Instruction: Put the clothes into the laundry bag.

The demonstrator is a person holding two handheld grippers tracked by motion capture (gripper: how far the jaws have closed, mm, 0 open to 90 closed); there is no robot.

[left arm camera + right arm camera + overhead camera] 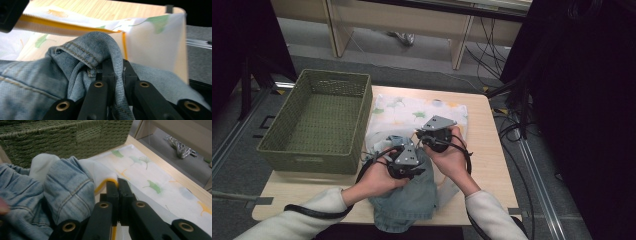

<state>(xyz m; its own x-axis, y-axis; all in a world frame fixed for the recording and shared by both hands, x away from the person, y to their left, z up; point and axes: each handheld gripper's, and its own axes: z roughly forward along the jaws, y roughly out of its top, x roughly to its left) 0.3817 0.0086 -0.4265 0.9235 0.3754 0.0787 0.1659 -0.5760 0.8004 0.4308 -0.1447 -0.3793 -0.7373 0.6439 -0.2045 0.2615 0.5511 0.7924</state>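
Observation:
A pale blue denim garment [404, 200] lies bunched at the table's front. Its far end meets a white bag [417, 111] printed with green and yellow leaves. My left gripper [116, 65] is shut on a thick fold of the denim [100, 47], just in front of the bag's yellow-trimmed mouth [75, 27]. My right gripper [117, 183] is shut on the bag's yellow edge [106, 182] and holds it up beside the denim [67, 187]. In the high view both hands sit close together over the denim, the left gripper [404, 159] nearer the front and the right gripper [434, 132] just behind it.
A green woven basket [307, 162] stands with nothing in it on the table's left half, next to the bag. Bare wood of the table [492, 165] shows at the right. Beyond the table are grey floor, desk legs and cables.

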